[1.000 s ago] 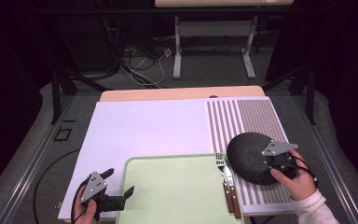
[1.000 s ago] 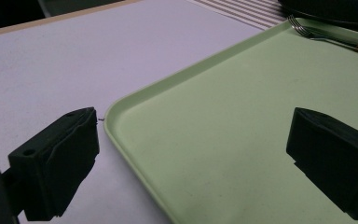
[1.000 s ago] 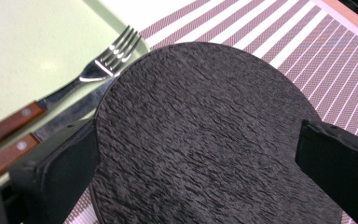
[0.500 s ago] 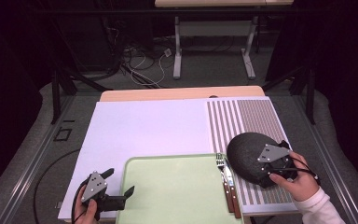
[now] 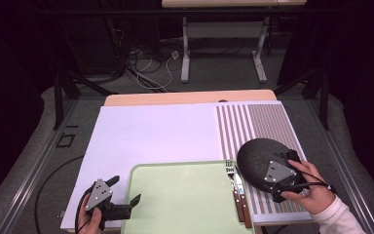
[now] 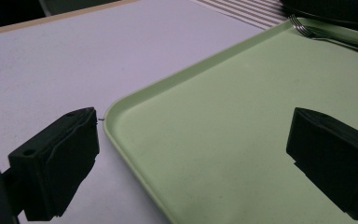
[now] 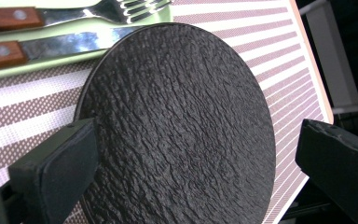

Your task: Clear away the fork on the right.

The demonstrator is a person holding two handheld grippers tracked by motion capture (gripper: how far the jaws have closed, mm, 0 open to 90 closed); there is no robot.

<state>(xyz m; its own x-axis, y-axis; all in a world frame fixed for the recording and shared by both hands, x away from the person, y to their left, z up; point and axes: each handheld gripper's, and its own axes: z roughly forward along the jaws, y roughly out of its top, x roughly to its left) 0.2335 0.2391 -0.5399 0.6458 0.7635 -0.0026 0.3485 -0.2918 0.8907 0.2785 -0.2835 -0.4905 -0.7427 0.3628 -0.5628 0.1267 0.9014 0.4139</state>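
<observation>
High view: right gripper [image 5: 288,171] poised over the black plate [image 5: 263,158], jaws wide apart — grasp pending. Left gripper [image 5: 121,204] likewise agape at the green tray [image 5: 185,200] corner. Next, likely, closure on the plate rim.

Plate [image 5: 259,158] on striped mat [image 5: 258,122], seemingly touching tray [image 5: 175,200] with fork [image 5: 231,171], knife [image 5: 241,192].

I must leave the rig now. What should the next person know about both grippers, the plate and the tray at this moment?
Left gripper: open, jaws either side of the green tray's near-left corner, gripping nothing.
Right gripper: open, jaws wide over the black plate, not closed on it.
Plate: flat on the striped mat, right of the tray.
Fork and knife: at the tray's right edge.
Done: both grippers positioned. Left: probably grasp the plate, perhaps move it to the tray.
</observation>
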